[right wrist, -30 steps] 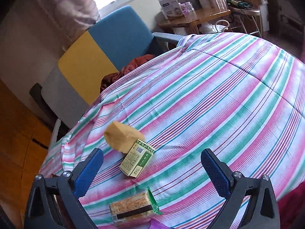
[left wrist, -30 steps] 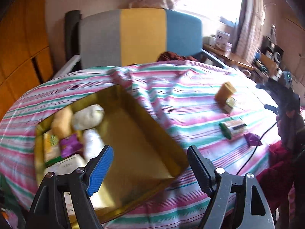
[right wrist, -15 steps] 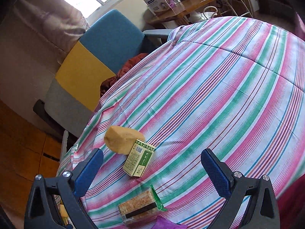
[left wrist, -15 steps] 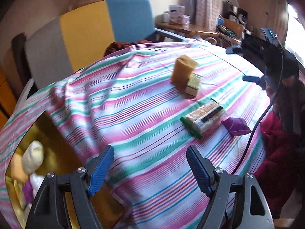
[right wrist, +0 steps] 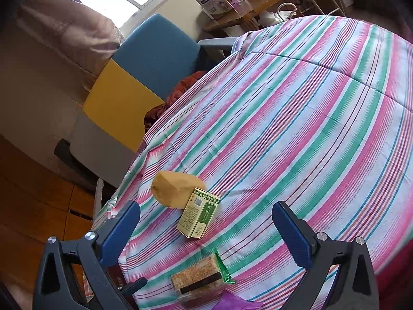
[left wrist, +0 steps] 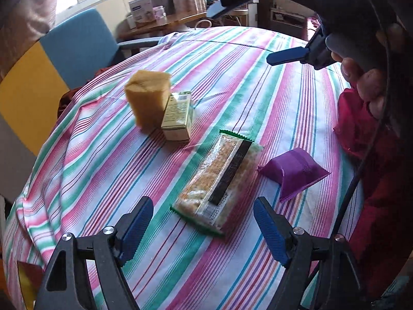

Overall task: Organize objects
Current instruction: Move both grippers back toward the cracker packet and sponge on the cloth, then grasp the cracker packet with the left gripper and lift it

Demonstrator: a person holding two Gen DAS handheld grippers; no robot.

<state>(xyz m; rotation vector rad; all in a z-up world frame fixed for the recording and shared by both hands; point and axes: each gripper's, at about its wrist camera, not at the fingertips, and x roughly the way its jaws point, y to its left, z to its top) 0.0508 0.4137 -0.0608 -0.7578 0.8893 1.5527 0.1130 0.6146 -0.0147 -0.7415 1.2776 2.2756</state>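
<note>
On the striped tablecloth (left wrist: 232,59) lie a green-edged cracker packet (left wrist: 219,178), a purple wrapper (left wrist: 294,173), a small green and cream box (left wrist: 178,116) and a tan wrapped block (left wrist: 148,98). My left gripper (left wrist: 204,230) is open, its blue pads on either side of the packet's near end, just short of it. My right gripper (right wrist: 206,232) hangs open above the small box (right wrist: 198,213) and the tan block (right wrist: 176,188); the cracker packet (right wrist: 198,281) and the purple wrapper (right wrist: 232,302) lie at that view's bottom edge. The right gripper (left wrist: 258,25) also shows at the left wrist view's upper right, held by a hand (left wrist: 366,77).
A grey, yellow and blue chair (right wrist: 139,82) stands behind the table with a dark red cloth (right wrist: 178,95) on its seat. A wooden side table (left wrist: 165,23) with boxes sits by the window. A person's red clothing (left wrist: 382,168) is at the table's right edge.
My left gripper has swung right, away from the gold tray, and closed in on the cracker packet. The right gripper has shifted only a little above the box and block.
</note>
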